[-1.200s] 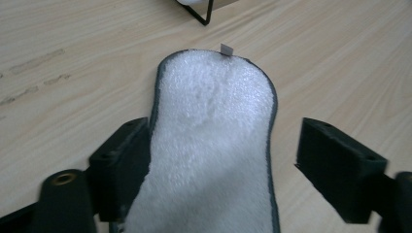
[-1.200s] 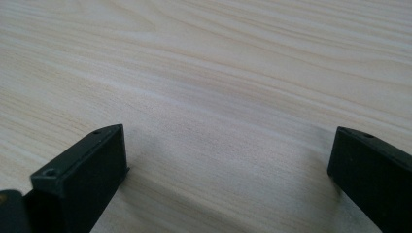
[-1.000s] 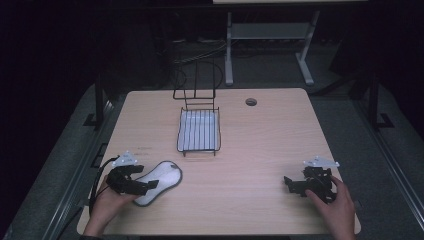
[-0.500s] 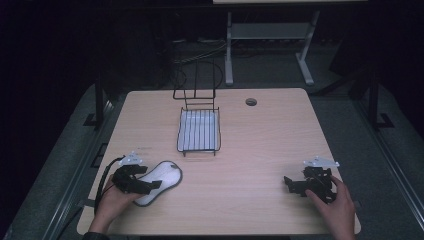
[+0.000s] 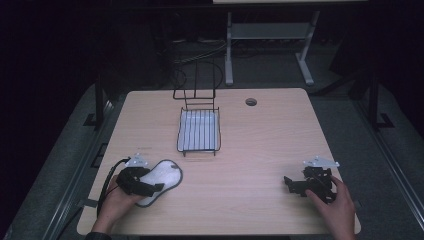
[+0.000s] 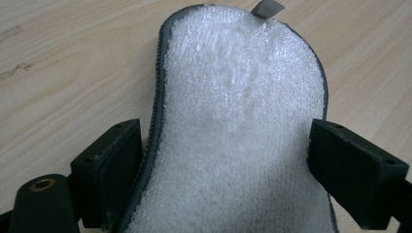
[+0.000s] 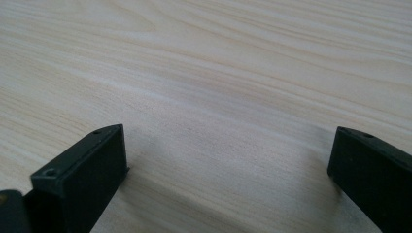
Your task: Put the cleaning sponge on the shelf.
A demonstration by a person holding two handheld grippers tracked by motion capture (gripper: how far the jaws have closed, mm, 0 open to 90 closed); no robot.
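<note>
Jaws of our left gripper (image 6: 223,160) stood spread around the white fluffy grey-edged insole (image 6: 238,126), lower left on the pale wooden desk (image 5: 260,145); our right gripper (image 5: 300,184) stayed released, lower right.

A light wooden table (image 5: 260,150) with a round cable hole (image 5: 251,102) near its far edge. A black wire rack (image 5: 198,129) sits at centre-back. A white fluffy pad (image 5: 164,176) with grey trim lies near the front left corner.
</note>
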